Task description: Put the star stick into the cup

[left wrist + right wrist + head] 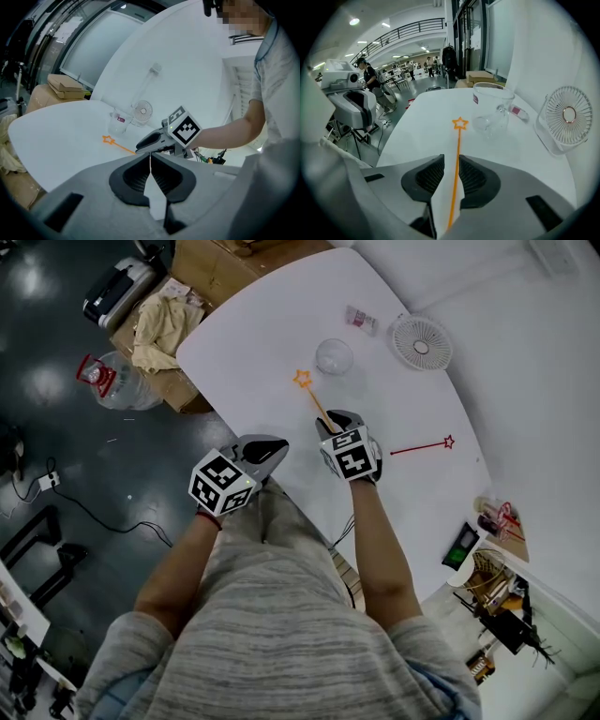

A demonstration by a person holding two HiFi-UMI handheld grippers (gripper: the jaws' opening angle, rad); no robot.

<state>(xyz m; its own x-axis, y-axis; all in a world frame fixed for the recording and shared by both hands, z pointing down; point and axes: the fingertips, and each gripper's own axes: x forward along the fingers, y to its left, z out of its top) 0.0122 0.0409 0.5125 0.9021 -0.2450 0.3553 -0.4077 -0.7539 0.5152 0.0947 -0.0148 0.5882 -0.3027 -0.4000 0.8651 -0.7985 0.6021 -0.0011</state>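
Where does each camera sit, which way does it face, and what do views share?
Head view: on the head, steeply down at the white table; both forearms, left gripper, right gripper show.
Left gripper view: past its shut, empty jaws toward the right gripper and arm.
Right gripper view: along open jaws straddling the orange star stick, toward the cup.
All share stick, cup, fan.

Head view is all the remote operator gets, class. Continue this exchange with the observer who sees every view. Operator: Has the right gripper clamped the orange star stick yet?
Observer: No. The right gripper view shows the right gripper with jaws apart; the thin orange star-tipped stick runs between them, unclamped.
Operator: Is the left gripper carrying anything?
Observer: No. The left gripper is shut, jaws together, with nothing between them.
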